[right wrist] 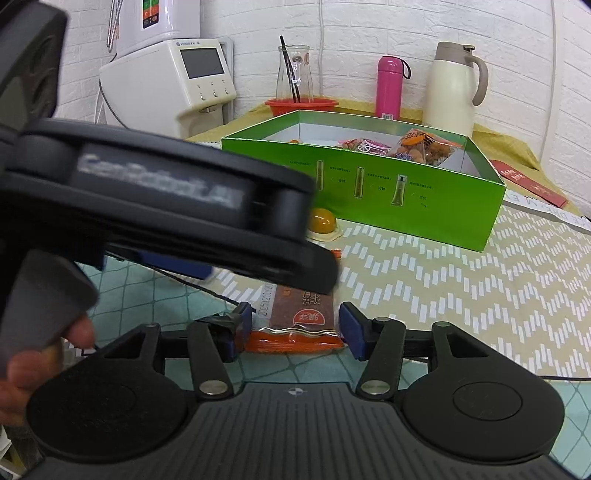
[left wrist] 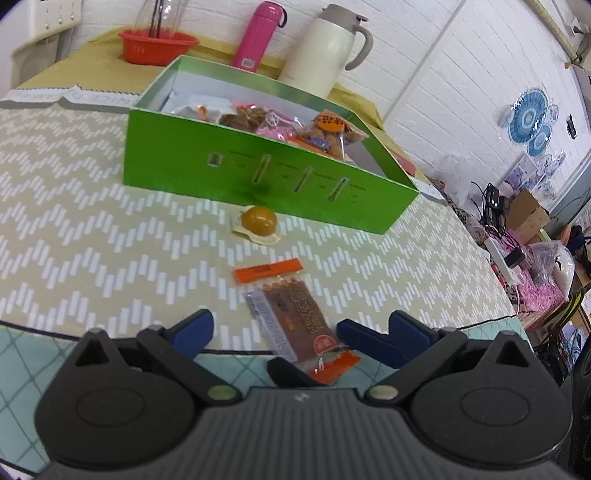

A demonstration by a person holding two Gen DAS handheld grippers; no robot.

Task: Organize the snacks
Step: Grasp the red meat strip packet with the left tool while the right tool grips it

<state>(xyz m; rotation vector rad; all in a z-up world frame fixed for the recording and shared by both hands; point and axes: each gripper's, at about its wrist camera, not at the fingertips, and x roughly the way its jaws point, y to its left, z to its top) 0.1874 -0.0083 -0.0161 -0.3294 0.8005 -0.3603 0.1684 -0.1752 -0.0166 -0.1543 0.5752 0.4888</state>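
Observation:
A brown snack packet (left wrist: 295, 310) with orange ends lies lengthwise near the table's front edge. My left gripper (left wrist: 301, 321) hangs open over it, blue fingers (left wrist: 192, 328) wide on either side and clear of it. My right gripper (right wrist: 295, 326) comes from the near side; its blue pads (right wrist: 349, 328) touch both edges of the packet (right wrist: 299, 321) at its near orange end, which looks slightly buckled. The left gripper's black body (right wrist: 166, 199) crosses the right wrist view, blurred. The green box (left wrist: 258, 173) further back holds several snack bags. A round amber snack (left wrist: 258, 221) lies just before it.
Behind the box (right wrist: 369, 192) stand a red bowl (left wrist: 157, 44), a pink bottle (left wrist: 258, 33) and a cream jug (left wrist: 332, 48). A white appliance (right wrist: 166, 85) sits at the back left. A hand (right wrist: 44, 354) holds the left gripper's grip. Cluttered floor lies beyond the table's right edge.

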